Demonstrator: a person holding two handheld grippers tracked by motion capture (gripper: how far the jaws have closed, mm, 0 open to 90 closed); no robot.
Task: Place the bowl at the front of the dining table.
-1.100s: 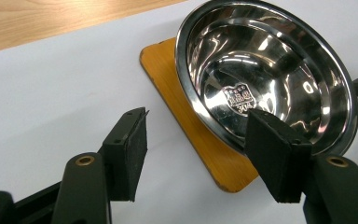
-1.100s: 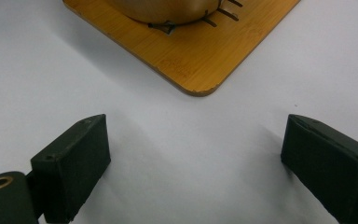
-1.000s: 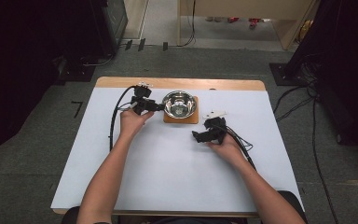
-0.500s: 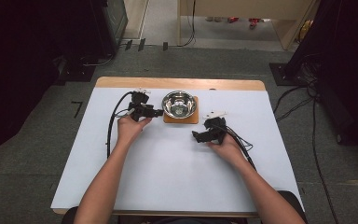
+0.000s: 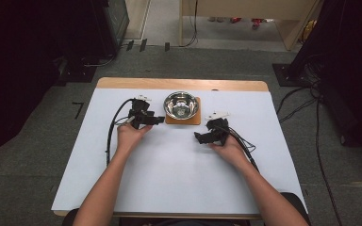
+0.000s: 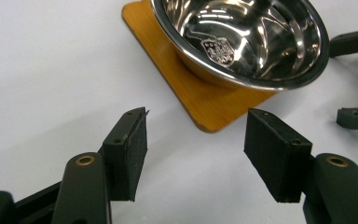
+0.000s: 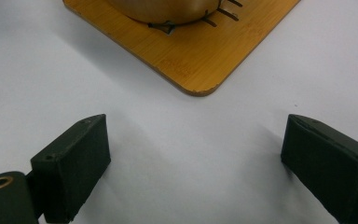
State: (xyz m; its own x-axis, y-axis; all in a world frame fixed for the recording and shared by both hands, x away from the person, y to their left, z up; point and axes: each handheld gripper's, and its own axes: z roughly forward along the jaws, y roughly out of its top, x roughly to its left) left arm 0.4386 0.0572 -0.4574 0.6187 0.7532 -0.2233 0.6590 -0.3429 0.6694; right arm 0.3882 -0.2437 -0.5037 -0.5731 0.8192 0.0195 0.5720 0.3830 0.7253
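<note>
White table [image 5: 169, 179]; black cabinet [image 5: 108, 23] on grey floor [image 5: 23, 188].

Metal bowl [image 5: 181, 104] on a square wooden board [image 5: 191, 119], at the far middle of the table [image 5: 169, 188]; left gripper [image 5: 155, 120] just left of the board, right gripper [image 5: 199, 138] near its right front corner

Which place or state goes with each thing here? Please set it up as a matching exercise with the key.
Things:
1. steel bowl
2. wooden board
3. left claw
4. right claw

Places or states:
A. open, with nothing between its jaws, at the left of the board
B. lies flat on the white table, under the bowl
C. open, with nothing between its jaws, near the board's front right corner
D. stands on the board, empty

Pairs: 1-D, 2-B, 3-A, 4-C
</note>
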